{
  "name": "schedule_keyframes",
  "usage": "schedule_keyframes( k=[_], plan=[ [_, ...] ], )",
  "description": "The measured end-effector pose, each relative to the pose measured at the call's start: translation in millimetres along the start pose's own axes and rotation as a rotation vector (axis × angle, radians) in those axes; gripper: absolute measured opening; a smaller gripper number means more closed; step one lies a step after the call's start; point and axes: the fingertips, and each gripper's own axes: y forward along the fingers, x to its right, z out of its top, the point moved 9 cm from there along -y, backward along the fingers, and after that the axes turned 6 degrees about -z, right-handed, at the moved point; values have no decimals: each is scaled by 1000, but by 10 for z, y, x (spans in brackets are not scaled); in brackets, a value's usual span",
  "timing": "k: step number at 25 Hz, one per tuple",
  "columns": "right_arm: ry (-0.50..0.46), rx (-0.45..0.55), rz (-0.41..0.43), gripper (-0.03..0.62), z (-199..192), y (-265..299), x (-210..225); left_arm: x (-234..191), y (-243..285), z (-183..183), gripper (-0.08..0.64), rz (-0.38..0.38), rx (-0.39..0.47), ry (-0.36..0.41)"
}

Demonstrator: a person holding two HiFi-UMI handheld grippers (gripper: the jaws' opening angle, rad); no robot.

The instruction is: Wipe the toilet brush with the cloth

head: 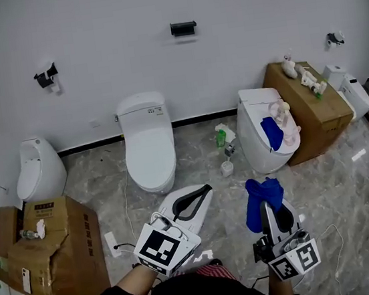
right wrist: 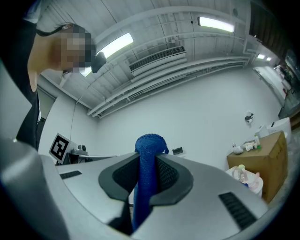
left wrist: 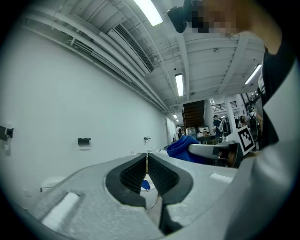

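Right, the right gripper (right wrist: 148,165) was clamped on the blue cloth (head: 261,196), which bunched ahead of the jaws and hung loose. The left gripper (left wrist: 147,164) had its jaws pressed together with nothing between them. The toilet brush looked like the small white item (head: 227,165) on the floor between the middle toilet (head: 148,148) and the right toilet (head: 262,147), near a green bottle (head: 220,136), though it was too small to be sure. Both grippers were well short of it. My read: the left gripper needed to open, take the handle high up and hold it steady. The right should then wrap the loose cloth round the shaft and stroke along it, keeping the clamp tight.
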Motion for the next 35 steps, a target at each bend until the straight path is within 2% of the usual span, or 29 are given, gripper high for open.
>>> schedule_keyframes(
  k=[4,9,22,29,35],
  plan=[
    [15,-2,-6,64,55,24,272,36,247,25,8,21,6,-22],
    [16,-8,-23,64,122,67,476,-14,493,48,8,22,-11,-1],
    [-4,-5,-74,64,64,294,645,-219,1047,18,8,-118,29,-19],
    [-33,-8,-123,64,49,626,770,-558,1380,-26,6,-184,20,-15],
    [-32,-8,-137,64,-22,1005,869,-918,1596,-73,8,-206,24,-27]
  ],
)
